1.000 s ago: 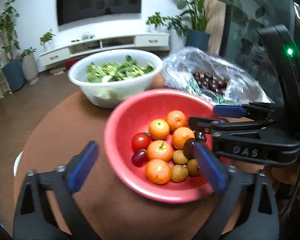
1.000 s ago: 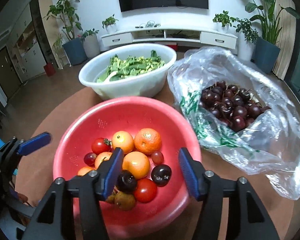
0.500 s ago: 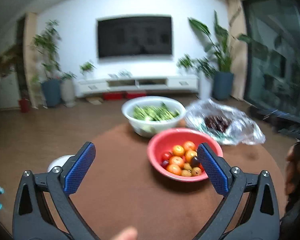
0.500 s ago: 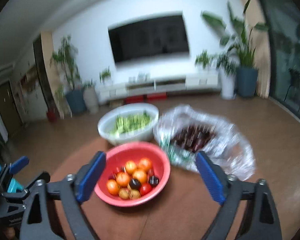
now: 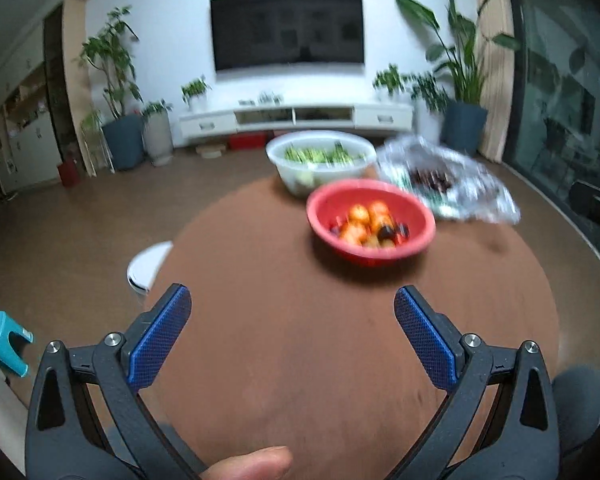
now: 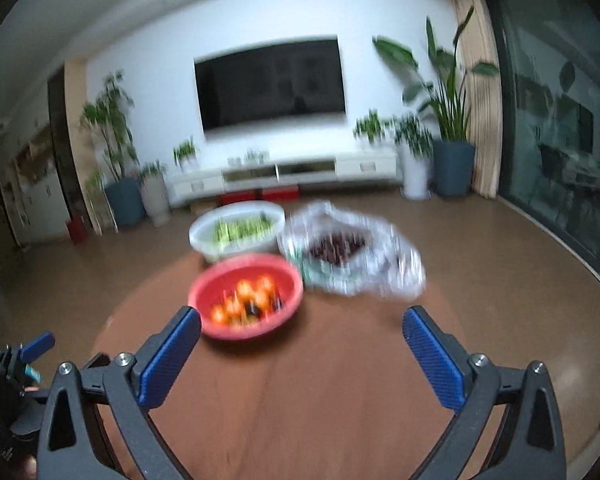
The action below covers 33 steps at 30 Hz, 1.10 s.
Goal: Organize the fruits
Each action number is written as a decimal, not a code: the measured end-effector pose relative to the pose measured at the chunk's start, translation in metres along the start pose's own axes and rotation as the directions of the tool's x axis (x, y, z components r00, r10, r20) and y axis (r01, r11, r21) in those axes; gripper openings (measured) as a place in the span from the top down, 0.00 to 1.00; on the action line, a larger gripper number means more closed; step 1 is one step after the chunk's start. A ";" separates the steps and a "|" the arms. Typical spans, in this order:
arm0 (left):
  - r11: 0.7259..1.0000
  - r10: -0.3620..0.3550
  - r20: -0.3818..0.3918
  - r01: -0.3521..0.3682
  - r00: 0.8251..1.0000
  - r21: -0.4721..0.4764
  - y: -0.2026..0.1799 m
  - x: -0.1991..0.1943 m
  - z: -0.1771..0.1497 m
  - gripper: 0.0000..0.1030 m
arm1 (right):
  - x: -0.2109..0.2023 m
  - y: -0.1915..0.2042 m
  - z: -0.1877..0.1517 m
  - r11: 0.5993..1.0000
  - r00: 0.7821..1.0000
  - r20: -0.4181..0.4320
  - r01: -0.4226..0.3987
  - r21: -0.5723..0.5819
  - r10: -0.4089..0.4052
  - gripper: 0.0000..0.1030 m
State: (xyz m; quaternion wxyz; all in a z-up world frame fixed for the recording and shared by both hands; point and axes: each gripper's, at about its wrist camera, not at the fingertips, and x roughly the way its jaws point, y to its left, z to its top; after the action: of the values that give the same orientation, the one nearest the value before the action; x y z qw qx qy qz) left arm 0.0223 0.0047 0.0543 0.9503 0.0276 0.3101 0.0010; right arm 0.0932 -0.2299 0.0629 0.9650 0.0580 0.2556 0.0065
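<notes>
Here, both claws, left (image 5: 292, 310) and right (image 6: 302, 330), are hanging spread, empty, short of the red bowl (image 6: 245, 295); its small round fruits (image 5: 370, 222) likely are rolling easily and want a gentle pinch across the middle.

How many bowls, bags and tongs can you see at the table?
Bowls: 2, the red bowl of fruit and the white bowl of greens.
Bags: 1, the bag of dark fruit.
Tongs: 2, left tongs and right tongs, both open and empty.
Total: 5
</notes>
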 end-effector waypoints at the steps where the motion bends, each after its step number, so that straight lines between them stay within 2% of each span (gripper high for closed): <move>1: 1.000 -0.003 -0.024 0.003 1.000 0.002 -0.002 0.002 -0.008 0.00 | 0.000 0.000 -0.007 1.000 1.000 -0.021 -0.001 -0.004 0.001 0.00; 3: 1.000 -0.011 -0.071 0.012 0.997 0.004 -0.007 0.006 -0.023 0.00 | 0.001 0.002 -0.023 1.000 0.998 -0.061 0.003 -0.002 -0.003 0.00; 8: 0.998 -0.055 -0.130 0.055 0.990 -0.009 -0.014 0.011 -0.044 0.00 | 0.008 0.011 -0.051 1.000 0.989 -0.146 -0.016 -0.005 0.016 0.00; 18: 1.000 -0.026 -0.167 0.023 0.986 -0.019 -0.011 0.033 -0.044 0.00 | 0.012 0.022 -0.061 1.000 0.986 -0.167 -0.015 -0.021 0.012 0.00; 33: 0.999 -0.030 -0.164 0.025 0.986 -0.028 -0.007 0.029 -0.040 0.00 | 0.017 0.025 -0.066 1.000 0.982 -0.186 -0.018 -0.025 0.013 0.00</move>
State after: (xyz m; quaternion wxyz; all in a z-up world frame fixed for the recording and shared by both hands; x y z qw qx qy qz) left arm 0.0222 -0.0001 0.0041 0.9216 0.0110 0.3880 -0.0059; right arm 0.0757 -0.1972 0.0007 0.9375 0.0463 0.3441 0.0229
